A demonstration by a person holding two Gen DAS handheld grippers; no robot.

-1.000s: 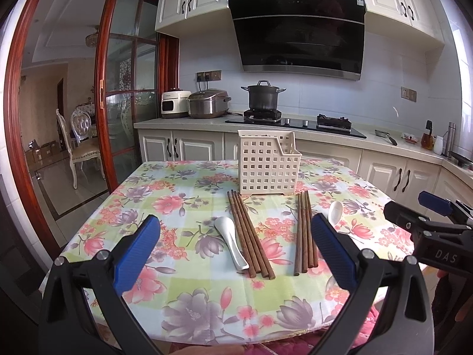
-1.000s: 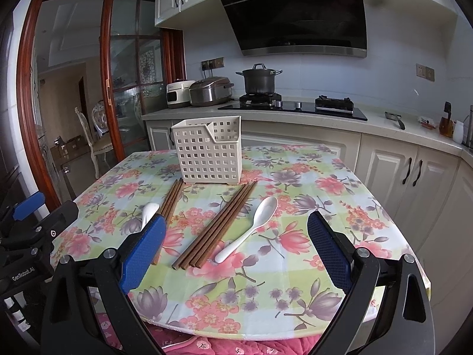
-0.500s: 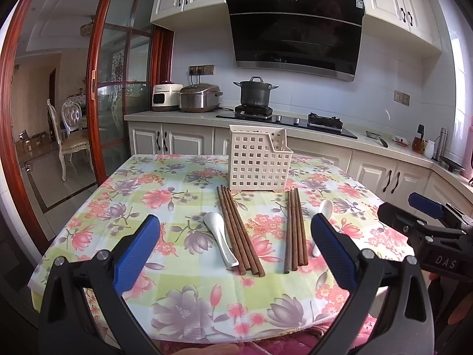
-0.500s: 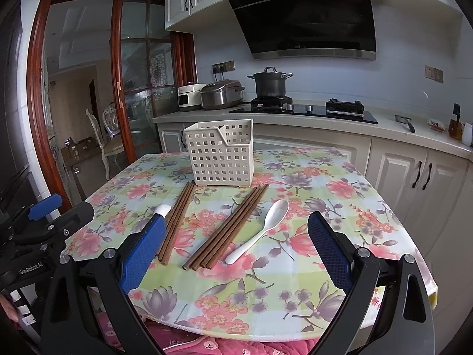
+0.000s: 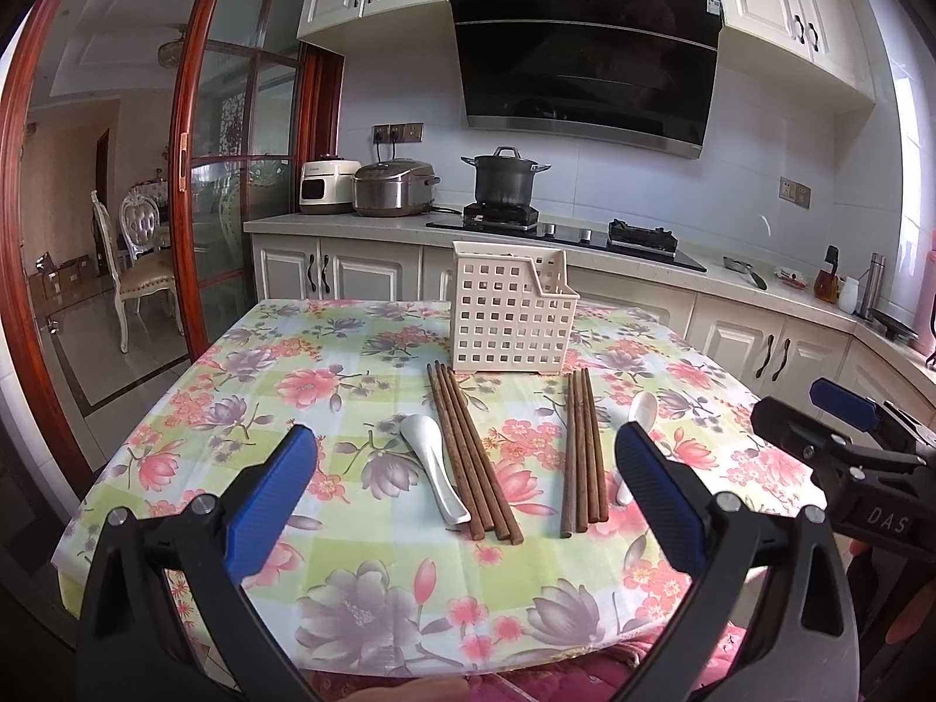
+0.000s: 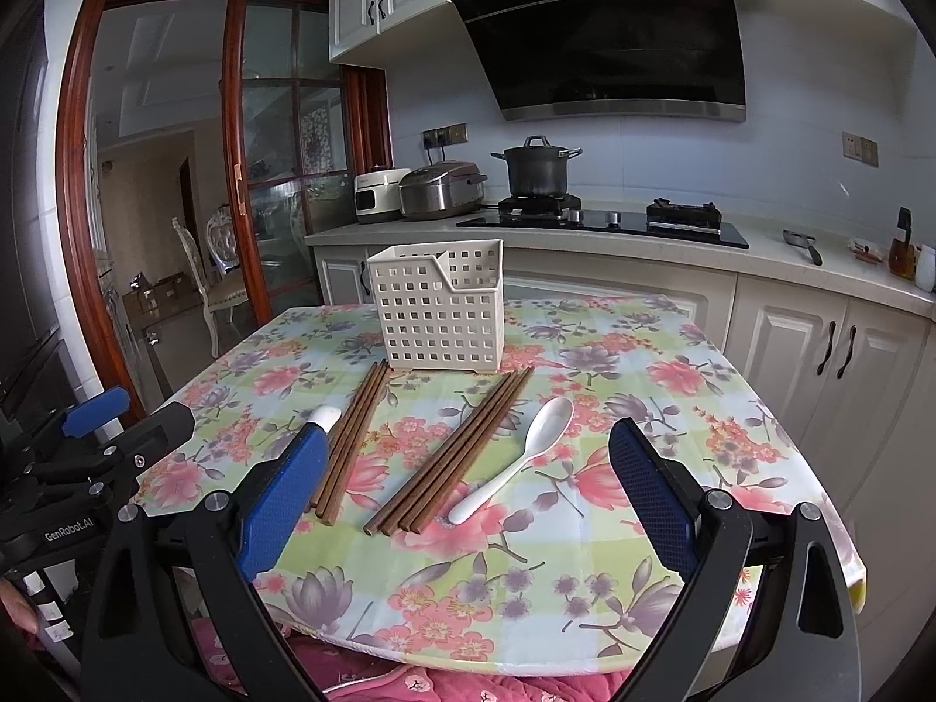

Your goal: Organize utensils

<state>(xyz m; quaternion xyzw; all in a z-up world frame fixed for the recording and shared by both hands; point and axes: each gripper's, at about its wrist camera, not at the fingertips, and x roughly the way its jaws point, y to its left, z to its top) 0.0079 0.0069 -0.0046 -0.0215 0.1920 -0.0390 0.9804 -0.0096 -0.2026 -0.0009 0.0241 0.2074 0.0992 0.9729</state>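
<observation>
Both grippers held wide open and empty at the near table edge; utensils unmoved since a second ago.

Left to right, in the left wrist view: left spoon lies flat on the floral cloth, just beside the left chopsticks; a gap of cloth; then right chopsticks and right spoon, its handle partly hidden behind a blue pad. The basket stands upright behind both bundles, nothing seen inside. Left gripper is spread around the whole layout, touching nothing. Right gripper is likewise spread, gripping nothing. Against the earlier frames, both views are shifted slightly and the table is seen a little more squarely; utensil positions are unchanged.
</observation>
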